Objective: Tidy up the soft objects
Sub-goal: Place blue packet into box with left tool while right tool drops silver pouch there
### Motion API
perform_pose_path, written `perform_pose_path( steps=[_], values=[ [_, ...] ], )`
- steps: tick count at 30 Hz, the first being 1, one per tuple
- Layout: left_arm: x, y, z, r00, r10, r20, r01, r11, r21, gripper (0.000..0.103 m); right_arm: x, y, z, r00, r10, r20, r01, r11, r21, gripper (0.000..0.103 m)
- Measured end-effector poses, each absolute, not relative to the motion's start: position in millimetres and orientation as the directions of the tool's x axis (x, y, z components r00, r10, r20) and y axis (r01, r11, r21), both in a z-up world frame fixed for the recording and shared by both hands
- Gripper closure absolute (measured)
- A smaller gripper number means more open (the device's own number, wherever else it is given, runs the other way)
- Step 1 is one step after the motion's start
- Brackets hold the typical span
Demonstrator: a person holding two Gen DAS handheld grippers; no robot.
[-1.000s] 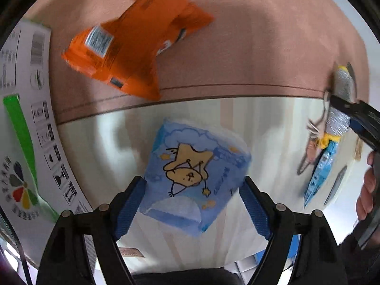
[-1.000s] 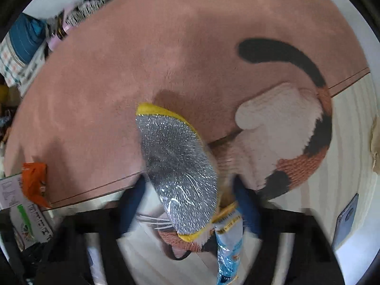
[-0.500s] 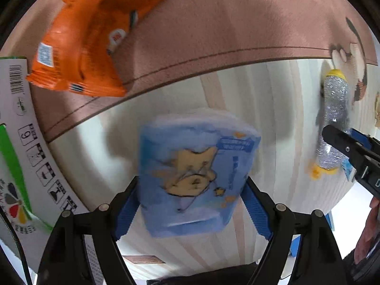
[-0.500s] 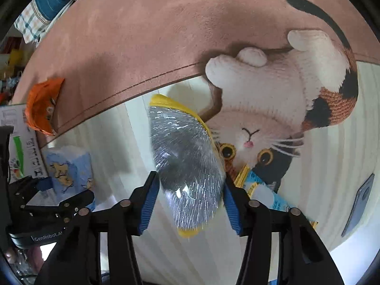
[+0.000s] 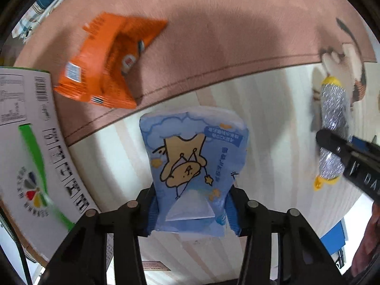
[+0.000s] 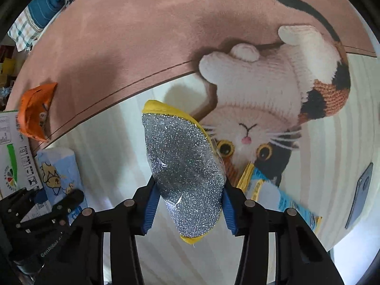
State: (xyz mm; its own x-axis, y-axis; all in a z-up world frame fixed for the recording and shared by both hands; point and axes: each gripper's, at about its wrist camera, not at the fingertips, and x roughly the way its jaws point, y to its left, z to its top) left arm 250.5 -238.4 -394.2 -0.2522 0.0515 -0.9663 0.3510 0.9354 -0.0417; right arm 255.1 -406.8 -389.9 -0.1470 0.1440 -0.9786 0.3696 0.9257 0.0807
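A blue tissue pack (image 5: 192, 156) with a cartoon bear hangs over the pale wooden floor. My left gripper (image 5: 192, 210) is closing on it, its blue pads pressing the pack's lower sides. The pack also shows at the left of the right wrist view (image 6: 59, 171). A silver glitter sponge with yellow edges (image 6: 182, 166) sits between the blue pads of my right gripper (image 6: 188, 206), whose jaws are closing and squeezing it. The left wrist view has the same sponge (image 5: 332, 123) at the far right, with a black finger across it.
An orange snack bag (image 5: 106, 64) lies on the pink rug (image 5: 225, 23). A printed cardboard box (image 5: 23, 142) stands at the left. A knitted cat toy (image 6: 273, 90) and a blue-yellow packet (image 6: 285, 201) lie right of the sponge. A phone (image 6: 361, 194) lies far right.
My left jaws have closed from wide open onto the tissue pack. The right gripper has carried the sponge off the rug and over the wooden floor.
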Motion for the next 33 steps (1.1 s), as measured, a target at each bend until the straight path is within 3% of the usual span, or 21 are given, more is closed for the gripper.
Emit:
perform_pose_path(
  steps=[5,12,18,26,33],
  values=[
    [235.7,-229.0,-351.0,-0.190,-0.021,-0.982,0.323,0.943,-0.083,0.060,247.4,-383.6,-338.8,-0.057,0.208,-0.976,0.376,0.911,0.172,0.054],
    [237.7,-157.9,-267.5,-0.076,-0.126,-0.989,0.271,0.952,-0.142,0.060,233.5,-316.1,-247.6,0.085,0.316,-0.945,0.298,0.897,0.327,0.054],
    [262.1,-36.7,-218.9,-0.012,-0.114,-0.993,0.185,0.976,-0.114,0.060,230.8,-202.1,-206.9,0.119,0.443,-0.888,0.213,0.863,0.459,0.054],
    [273.1,117.4,-251.6,-0.105,-0.033,-0.994,0.046,0.998,-0.038,0.059,247.3,-36.7,-244.8,0.012,0.509,-0.860,0.147,0.850,0.505,0.054],
    [291.4,183.6,-307.2,-0.207,-0.039,-0.978,-0.030,0.999,-0.034,0.059,263.2,40.0,-293.2,-0.048,0.464,-0.884,0.126,0.881,0.456,0.054]
  ],
)
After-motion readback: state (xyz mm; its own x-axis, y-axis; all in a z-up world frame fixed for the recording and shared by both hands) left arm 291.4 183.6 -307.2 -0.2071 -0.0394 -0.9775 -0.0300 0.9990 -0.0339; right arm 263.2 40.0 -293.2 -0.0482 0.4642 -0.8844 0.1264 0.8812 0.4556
